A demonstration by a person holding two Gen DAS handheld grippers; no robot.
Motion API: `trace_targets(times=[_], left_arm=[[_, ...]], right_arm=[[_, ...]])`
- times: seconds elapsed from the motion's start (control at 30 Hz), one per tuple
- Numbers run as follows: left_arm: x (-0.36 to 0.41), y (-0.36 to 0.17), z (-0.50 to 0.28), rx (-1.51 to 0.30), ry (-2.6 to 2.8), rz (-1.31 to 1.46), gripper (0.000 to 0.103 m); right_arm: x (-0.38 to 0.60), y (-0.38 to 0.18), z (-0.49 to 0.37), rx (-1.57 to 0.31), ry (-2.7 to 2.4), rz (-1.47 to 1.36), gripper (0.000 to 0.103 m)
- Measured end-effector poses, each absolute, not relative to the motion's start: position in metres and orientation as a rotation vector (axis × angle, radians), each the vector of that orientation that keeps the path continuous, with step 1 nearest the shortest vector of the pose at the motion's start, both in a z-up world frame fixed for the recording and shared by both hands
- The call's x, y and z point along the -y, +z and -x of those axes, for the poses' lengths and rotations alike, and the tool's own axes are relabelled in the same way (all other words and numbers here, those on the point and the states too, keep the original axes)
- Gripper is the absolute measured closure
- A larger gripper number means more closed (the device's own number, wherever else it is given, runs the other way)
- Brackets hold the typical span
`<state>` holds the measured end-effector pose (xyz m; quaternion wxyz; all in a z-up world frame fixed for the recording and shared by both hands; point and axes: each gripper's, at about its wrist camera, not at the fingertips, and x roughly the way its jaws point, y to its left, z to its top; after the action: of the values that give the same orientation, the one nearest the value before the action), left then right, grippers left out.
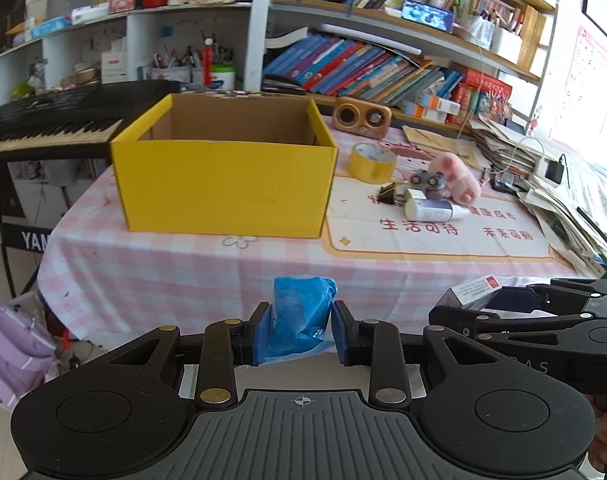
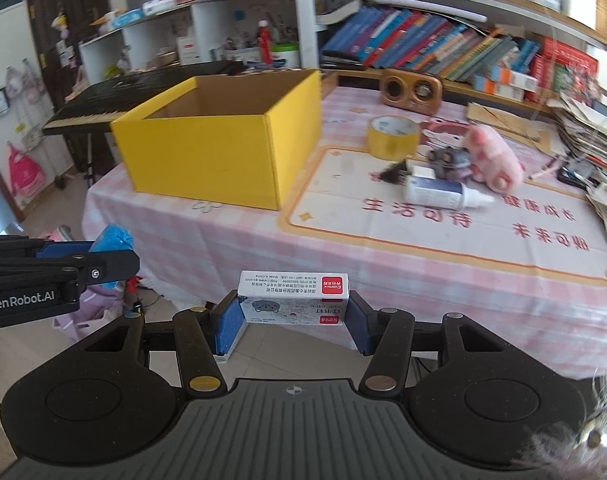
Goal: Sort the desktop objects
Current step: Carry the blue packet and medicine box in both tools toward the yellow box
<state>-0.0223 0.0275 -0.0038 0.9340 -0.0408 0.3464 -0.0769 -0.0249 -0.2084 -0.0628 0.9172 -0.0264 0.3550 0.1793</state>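
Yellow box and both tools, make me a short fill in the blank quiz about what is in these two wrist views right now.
1. The left tool is shut on a crumpled ____ plastic bag.
2. The right tool grips a small white carton with ____ labels.
3. The yellow box stands on the checked tablecloth with its top ____.
4. The roll of yellow tape lies between the box and a ____ plush toy.

Missing words: blue; red; open; pink

Black hand-held gripper (image 1: 301, 332), blue pads (image 1: 263, 334), brass screws
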Motion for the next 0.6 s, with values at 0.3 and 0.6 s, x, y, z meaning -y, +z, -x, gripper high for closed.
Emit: trace_targets(times=[0.3,0.6], left_arm=[[-0.042,-0.004,0.027,-0.709,-0.129,0.098,0.073],[-0.048,-0.008,0.027,-0.718,-0.110,0.103,0.073]], right_arm=[[0.188,-0.063,0.022,-0.733,0.424,0.080,0.051],[0.181,-0.064,0.022,-0.736,0.446,0.090,0.051]])
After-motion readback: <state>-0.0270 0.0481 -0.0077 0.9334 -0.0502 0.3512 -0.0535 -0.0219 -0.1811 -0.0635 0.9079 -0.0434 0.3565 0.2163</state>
